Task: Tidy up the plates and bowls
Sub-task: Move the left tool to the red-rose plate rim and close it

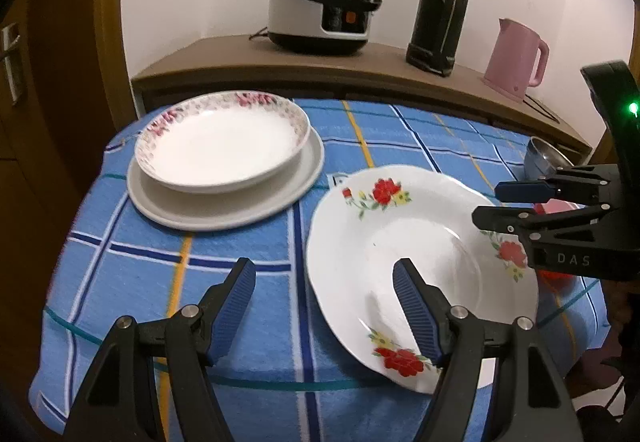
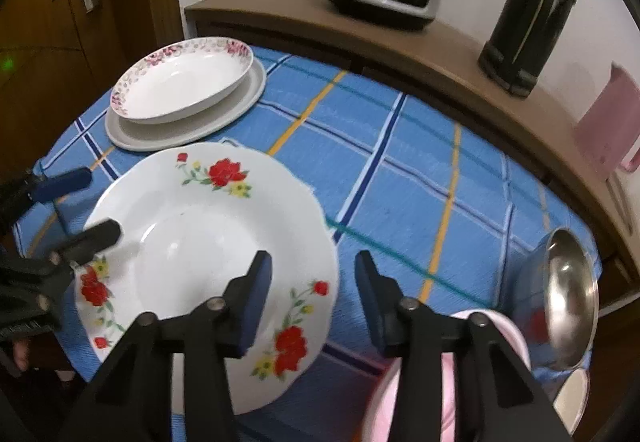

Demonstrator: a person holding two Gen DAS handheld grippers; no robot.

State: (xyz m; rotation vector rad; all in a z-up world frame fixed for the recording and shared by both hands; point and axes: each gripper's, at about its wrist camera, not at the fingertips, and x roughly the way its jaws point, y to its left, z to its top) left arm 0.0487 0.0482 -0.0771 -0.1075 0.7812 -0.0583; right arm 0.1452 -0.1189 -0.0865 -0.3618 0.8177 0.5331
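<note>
Three plates sit on the blue checked cloth of the worktop (image 2: 400, 177): a white red-flowered soup plate (image 2: 200, 242) near the front, and a pink-rimmed deep plate (image 2: 180, 85) stacked on a plain grey plate (image 2: 248, 97) at the back left. One steel bowl (image 2: 568, 302) stands at the right. The left claw (image 1: 324, 282) gapes wide over the flowered plate's near rim; the right claw (image 2: 312, 278) straddles its opposite rim, pads not touching. Behind, a wooden sideboard (image 1: 360, 61) carries a rice cooker (image 1: 320, 1), a black flask (image 1: 440, 5) and a pink kettle (image 1: 516, 57).

Red-flowered plate (image 2: 208, 242) tilted above tablecloth (image 2: 400, 201)
</note>
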